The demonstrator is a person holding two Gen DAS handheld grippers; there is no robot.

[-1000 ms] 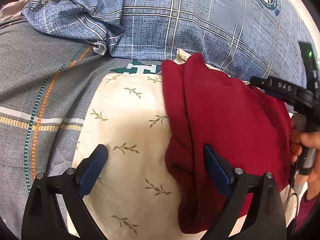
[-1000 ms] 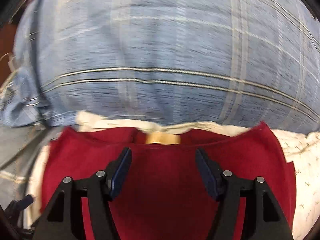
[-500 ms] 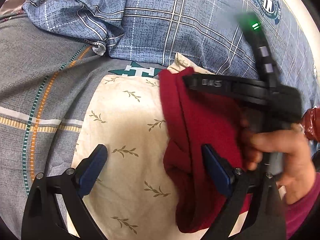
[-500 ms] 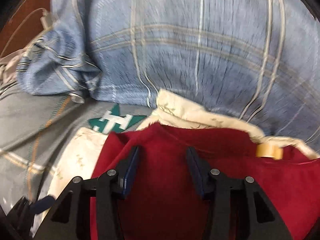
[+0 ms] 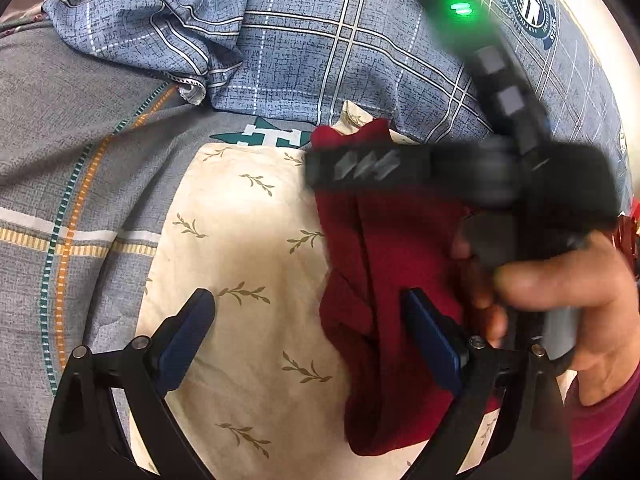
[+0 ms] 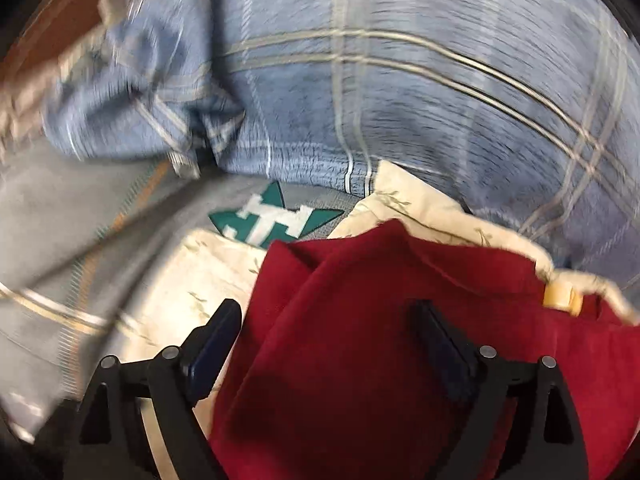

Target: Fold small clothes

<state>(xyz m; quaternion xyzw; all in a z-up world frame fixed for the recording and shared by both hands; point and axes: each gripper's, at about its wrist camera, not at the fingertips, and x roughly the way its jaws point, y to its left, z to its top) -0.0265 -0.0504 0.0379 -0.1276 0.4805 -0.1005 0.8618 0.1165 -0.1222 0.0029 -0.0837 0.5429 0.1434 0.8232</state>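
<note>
A blue plaid quilt (image 5: 360, 52) borders the far side. The cream pillowcase (image 5: 248, 264) lies bare on its left half; the red garment (image 5: 380, 280) covers its right. The left gripper (image 5: 308, 328) gapes wide, empty. The right gripper (image 6: 326, 334) has just been opening, wide above the garment's folded edge, its pads clear of the cloth.

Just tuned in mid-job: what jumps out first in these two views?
The dark red garment, bunched and partly folded on a cream leaf-print cloth, stands out in both views. In the left wrist view, a hand at the right holds the right gripper over the red cloth; its jaws have just been opening and stand wide. Blue plaid bedding fills the background.
</note>
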